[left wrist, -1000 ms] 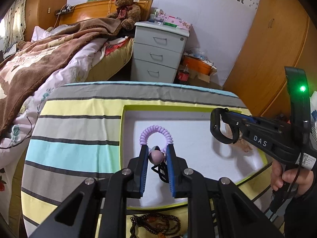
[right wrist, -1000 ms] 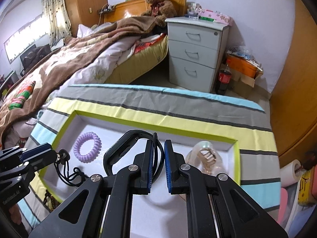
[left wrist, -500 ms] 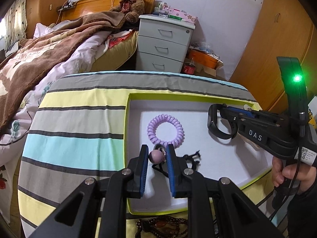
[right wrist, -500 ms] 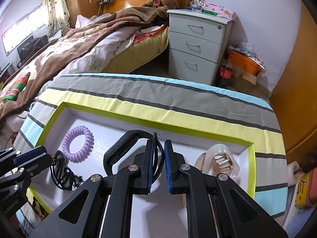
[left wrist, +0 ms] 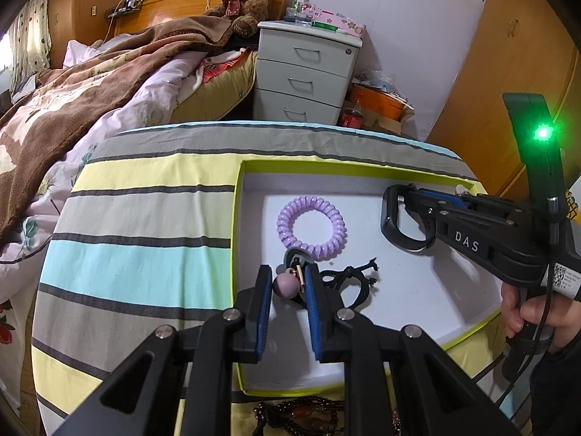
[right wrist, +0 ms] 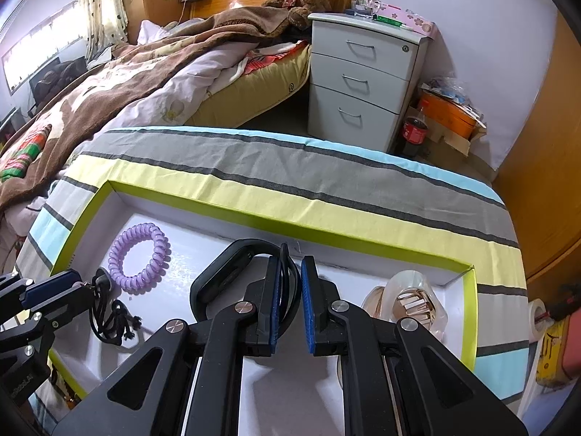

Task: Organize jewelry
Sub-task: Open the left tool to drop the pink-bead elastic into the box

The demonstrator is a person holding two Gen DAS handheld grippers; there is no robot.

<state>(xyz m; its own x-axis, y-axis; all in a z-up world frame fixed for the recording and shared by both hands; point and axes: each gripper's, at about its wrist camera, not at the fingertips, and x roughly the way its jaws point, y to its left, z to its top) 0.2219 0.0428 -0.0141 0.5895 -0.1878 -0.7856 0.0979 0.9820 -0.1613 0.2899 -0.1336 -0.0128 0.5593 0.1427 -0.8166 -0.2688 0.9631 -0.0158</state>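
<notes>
Bed (right wrist: pixel 152 83), grey nightstand (right wrist: pixel 363 83), wooden wardrobe (left wrist: pixel 508 72), curtained window (right wrist: pixel 65 25).

In the tray (left wrist: pixel 250 392) the coil band (left wrist: pixel 311 222) lies behind the cord necklace (left wrist: pixel 348 283) (touching).

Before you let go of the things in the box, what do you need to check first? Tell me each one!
1. Left gripper pinches the pink bead of the cord necklace: ok.
2. Right gripper holds the black band: ok.
3. Both are over the white box: ok.
4. Purple hair tie lies clear of the band: ok.
5. Band touches the box floor: cannot tell.
</notes>
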